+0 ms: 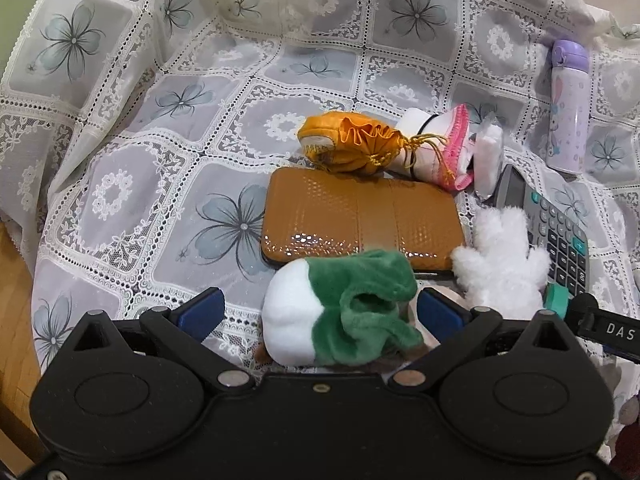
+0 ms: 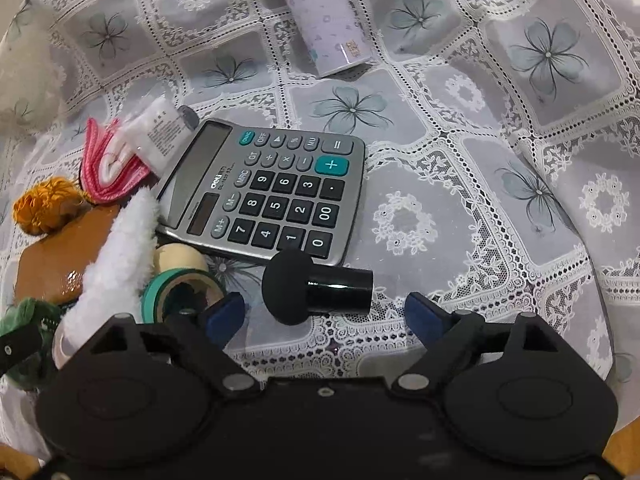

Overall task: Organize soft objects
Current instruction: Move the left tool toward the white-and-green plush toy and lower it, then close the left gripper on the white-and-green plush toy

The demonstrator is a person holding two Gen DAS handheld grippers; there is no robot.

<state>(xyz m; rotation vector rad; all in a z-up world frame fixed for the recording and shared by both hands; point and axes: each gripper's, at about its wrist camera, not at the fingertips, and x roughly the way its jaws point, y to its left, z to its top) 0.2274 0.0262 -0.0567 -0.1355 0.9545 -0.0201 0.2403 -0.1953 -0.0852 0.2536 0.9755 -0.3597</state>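
A green and white plush toy (image 1: pixel 340 304) lies on the lace cloth between the open blue pads of my left gripper (image 1: pixel 320 310); the pads stand apart from it. A white fluffy plush (image 1: pixel 504 256) lies just right of it, also in the right wrist view (image 2: pixel 120 256). An orange drawstring pouch (image 1: pixel 348 142) and a white sock with pink trim (image 1: pixel 436 148) lie behind a brown wallet (image 1: pixel 360 220). My right gripper (image 2: pixel 326 312) is open, with a small black microphone (image 2: pixel 316 286) lying between its fingertips.
A grey calculator (image 2: pixel 272 192) lies mid-table, also in the left wrist view (image 1: pixel 560 232). A lilac bottle (image 1: pixel 568 108) stands at the back right. Tape rolls (image 2: pixel 180 280) sit by the white plush. A tissue packet (image 2: pixel 158 130) lies near the sock. The cloth (image 2: pixel 500 184) is bare to the right.
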